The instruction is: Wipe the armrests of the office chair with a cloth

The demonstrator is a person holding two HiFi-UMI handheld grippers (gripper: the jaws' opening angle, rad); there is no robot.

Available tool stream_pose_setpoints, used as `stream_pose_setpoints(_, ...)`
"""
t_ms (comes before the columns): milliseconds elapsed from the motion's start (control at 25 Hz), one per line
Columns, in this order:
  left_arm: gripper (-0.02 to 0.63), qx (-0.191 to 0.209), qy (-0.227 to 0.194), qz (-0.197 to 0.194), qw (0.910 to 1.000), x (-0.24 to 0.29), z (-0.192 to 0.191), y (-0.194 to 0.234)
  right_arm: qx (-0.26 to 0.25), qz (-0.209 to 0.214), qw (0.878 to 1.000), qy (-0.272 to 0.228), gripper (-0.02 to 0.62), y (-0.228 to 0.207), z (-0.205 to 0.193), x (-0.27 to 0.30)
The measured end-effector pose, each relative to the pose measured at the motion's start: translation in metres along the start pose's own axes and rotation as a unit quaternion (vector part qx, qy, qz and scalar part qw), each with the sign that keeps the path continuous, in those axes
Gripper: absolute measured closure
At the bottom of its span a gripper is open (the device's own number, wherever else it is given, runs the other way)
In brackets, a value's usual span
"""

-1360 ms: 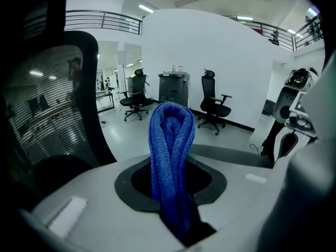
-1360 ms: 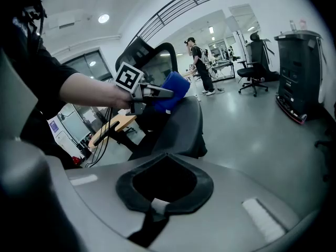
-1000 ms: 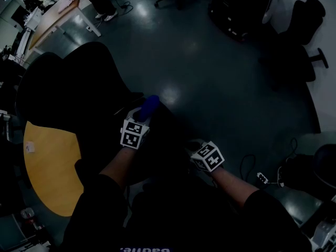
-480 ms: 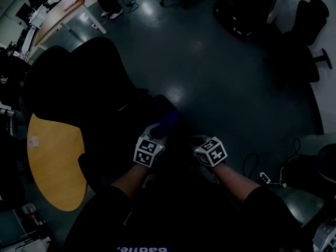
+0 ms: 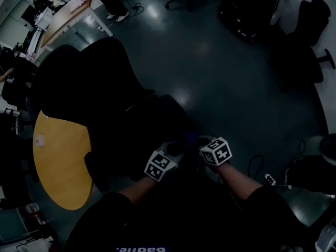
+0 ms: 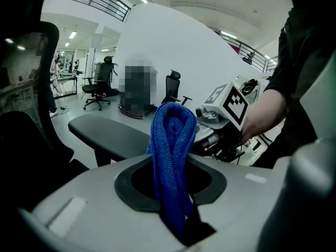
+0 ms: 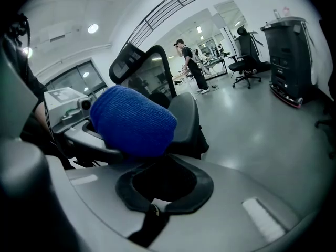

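Observation:
The black office chair [image 5: 79,83] stands at the left of the head view, its armrest [image 5: 168,114] running toward me. My left gripper [image 5: 169,159] is shut on a folded blue cloth [image 6: 172,140], which stands up as a loop from the jaws. Beyond the cloth lies a grey armrest pad [image 6: 107,133]. My right gripper [image 5: 209,147] hovers close to the right of the left one, its jaws together with nothing in them. In the right gripper view the cloth [image 7: 134,121] fills the space just ahead of the jaws, over a dark armrest [image 7: 86,143]. The cloth [image 5: 190,139] is barely visible in the dim head view.
A yellow round table [image 5: 60,161] sits left of the chair. More office chairs [image 5: 304,30] and a black cabinet [image 7: 286,56] stand on the glossy grey floor. A cable and power strip [image 5: 270,178] lie to my right. A person [image 7: 191,64] stands by far desks.
My left gripper slid back along the armrest toward me with the cloth, ending beside the right gripper. The right gripper shifted only slightly.

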State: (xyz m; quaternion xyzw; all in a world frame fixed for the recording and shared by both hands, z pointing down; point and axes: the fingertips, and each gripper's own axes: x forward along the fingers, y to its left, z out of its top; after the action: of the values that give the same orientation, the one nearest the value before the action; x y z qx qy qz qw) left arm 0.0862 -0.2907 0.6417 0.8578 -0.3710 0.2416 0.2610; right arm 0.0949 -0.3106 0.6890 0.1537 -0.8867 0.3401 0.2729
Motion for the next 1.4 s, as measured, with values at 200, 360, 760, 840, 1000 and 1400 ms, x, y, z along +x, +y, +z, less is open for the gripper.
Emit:
stream_pose_setpoints(200, 0.491, -0.003, -0.01, -0.006, 0.9999, -0.012, 0.01, 0.002, 0.009, 0.003, 1.0, -0.001, 0.591, 0.006, -0.005, 0.004)
stream_pose_setpoints(360, 0.491, -0.001, -0.042, 0.026, 0.9988, -0.026, 0.042, 0.029, 0.018, 0.007, 1.0, -0.002, 0.591, 0.007, -0.003, 0.003)
stream_pose_setpoints(760, 0.491, 0.044, -0.047, 0.14, 0.988, -0.061, 0.098, 0.141, 0.017, 0.011, 0.999, -0.025, 0.591, 0.007, -0.002, 0.007)
stream_pose_setpoints(840, 0.491, 0.05, -0.036, 0.159, 0.9854, -0.06, 0.102, 0.167, 0.018, 0.011, 0.999, -0.025, 0.591, 0.006, -0.002, 0.01)
stream_pose_setpoints(1000, 0.491, 0.083, -0.007, 0.181, 0.9799, -0.044, 0.114, 0.208, 0.006, 0.01, 1.0, -0.022, 0.591, 0.01, -0.001, 0.011)
stream_pose_setpoints(1400, 0.489, 0.213, 0.122, 0.128, 0.9609, 0.055, 0.106, 0.221, -0.009, 0.007, 1.0, -0.012, 0.59, 0.013, 0.007, 0.01)
